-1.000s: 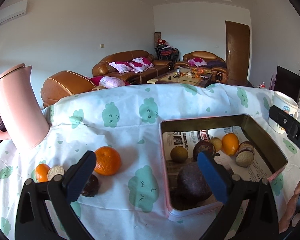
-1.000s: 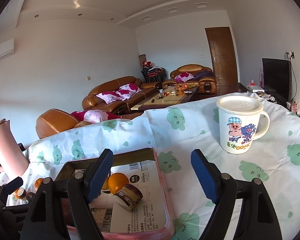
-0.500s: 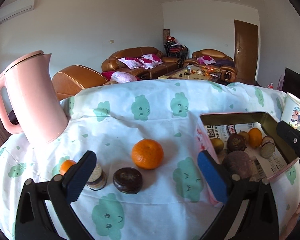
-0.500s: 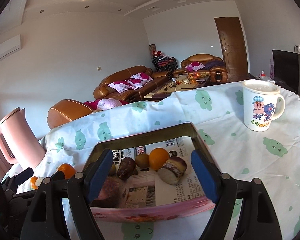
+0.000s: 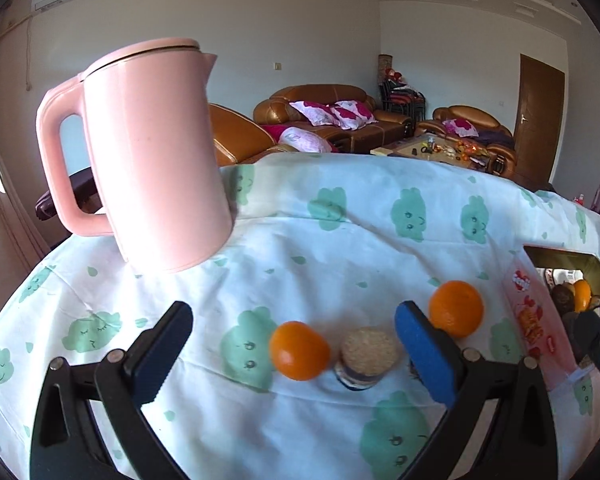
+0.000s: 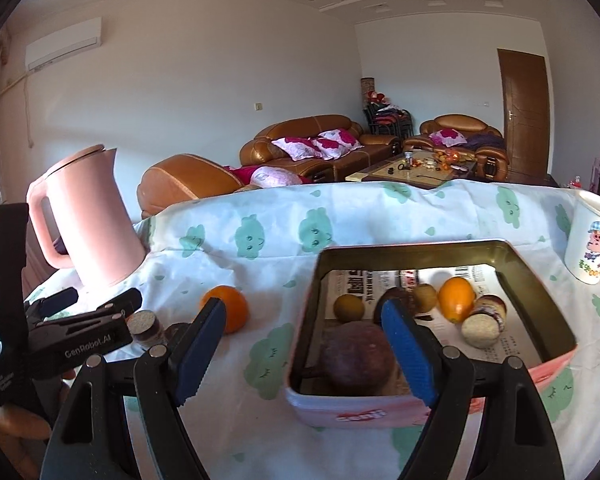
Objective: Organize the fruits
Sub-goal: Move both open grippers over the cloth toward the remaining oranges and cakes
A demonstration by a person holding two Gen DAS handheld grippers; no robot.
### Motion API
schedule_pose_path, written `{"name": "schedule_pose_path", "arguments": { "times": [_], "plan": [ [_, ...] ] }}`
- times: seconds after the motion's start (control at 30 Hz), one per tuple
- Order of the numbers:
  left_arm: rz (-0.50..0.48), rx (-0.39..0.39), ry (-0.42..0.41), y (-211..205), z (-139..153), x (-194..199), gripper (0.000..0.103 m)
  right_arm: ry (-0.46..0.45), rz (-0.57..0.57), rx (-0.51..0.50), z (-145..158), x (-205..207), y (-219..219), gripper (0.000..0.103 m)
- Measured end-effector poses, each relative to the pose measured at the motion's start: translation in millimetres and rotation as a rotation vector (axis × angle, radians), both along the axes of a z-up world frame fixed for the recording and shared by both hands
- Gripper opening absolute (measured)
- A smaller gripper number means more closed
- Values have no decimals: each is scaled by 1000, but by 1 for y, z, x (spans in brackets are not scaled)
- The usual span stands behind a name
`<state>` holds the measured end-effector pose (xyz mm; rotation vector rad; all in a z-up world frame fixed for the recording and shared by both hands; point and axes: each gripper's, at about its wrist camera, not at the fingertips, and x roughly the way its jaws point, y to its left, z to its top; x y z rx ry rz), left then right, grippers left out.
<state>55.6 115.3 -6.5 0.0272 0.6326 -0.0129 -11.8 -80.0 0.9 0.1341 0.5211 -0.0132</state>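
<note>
Both views have been swung leftward since the earlier frames, so the pink kettle now fills the left wrist view and the tin has been pushed out to its far right edge. In the right wrist view the tin, which was barely under the tongs before, is now sat right in front.

Left tongs are seen spread apart, nothing clamped, with a small orange and a cut fruit piece lying on the cloth-covered table between the pads. A bigger orange is parked just past the right pad, and something dark seems to be hidden behind that pad, hard to tell what. Right tongs are also held wide open and empty, aimed over the tin's near left corner; a dark purple fruit and other fruit are already inside on the paper lining.

What could go wrong, probably:
- two things being caught at once, since the small orange and the cut piece are touching or nearly so
- the round orange being squirted out sideways if it's pinched off-centre, and rolled toward the table edge
- the bigger orange being nudged by the outside of the right pad on the way down
- the two tools being bumped together, as they're held close
</note>
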Motion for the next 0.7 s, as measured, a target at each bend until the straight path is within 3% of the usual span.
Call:
{"name": "schedule_pose_path", "arguments": {
  "times": [0.17, 0.23, 0.33, 0.63, 0.7],
  "plan": [
    [90, -6, 25, 37, 0, 12, 103, 76, 105, -9, -8, 18, 32, 77],
    [118, -21, 43, 49, -1, 16, 102, 132, 147, -13, -14, 28, 45, 59],
    [144, -48, 63, 62, -2, 19, 101, 211, 195, -6, -24, 43, 60, 46],
    [177, -48, 93, 74, -4, 25, 101, 349, 223, 38, -44, 76, 81, 46],
    [164, -31, 95, 72, -5, 26, 97, 348, 225, 42, -44, 79, 82, 46]
  ]
}}
